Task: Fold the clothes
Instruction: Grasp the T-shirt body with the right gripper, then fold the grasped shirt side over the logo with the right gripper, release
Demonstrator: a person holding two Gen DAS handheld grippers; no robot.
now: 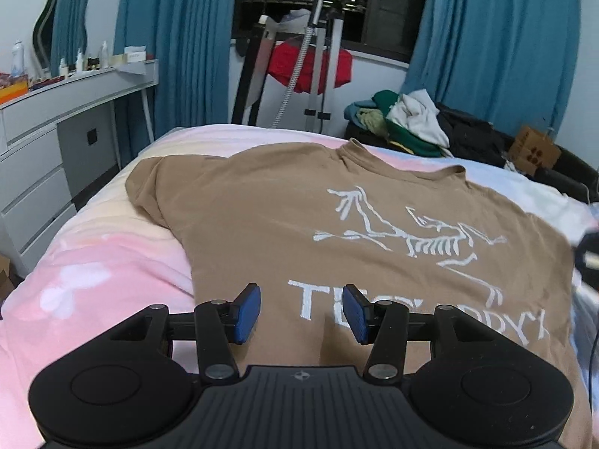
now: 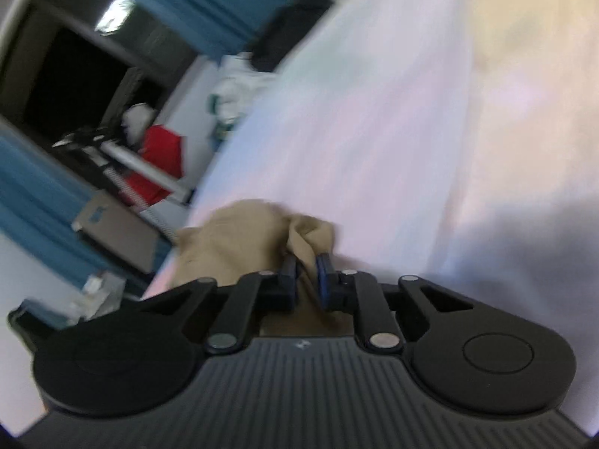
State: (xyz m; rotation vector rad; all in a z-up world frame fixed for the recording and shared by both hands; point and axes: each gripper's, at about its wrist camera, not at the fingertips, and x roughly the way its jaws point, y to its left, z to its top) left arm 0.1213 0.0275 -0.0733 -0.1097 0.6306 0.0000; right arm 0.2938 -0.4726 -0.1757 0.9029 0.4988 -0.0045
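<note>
We are hovering the left claw (image 1: 302, 312) spread wide over the tan t-shirt (image 1: 337, 224) lying flat on the bed (image 1: 93, 262), the right claw (image 2: 307, 277) pinching a bunched fold of it.

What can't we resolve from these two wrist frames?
- Left wrist view: the tan T-shirt hem is hidden behind the left gripper; its right sleeve is blurred at the frame edge.
- Right wrist view: motion blur; which part of the shirt the right gripper pinches is unclear.
</note>
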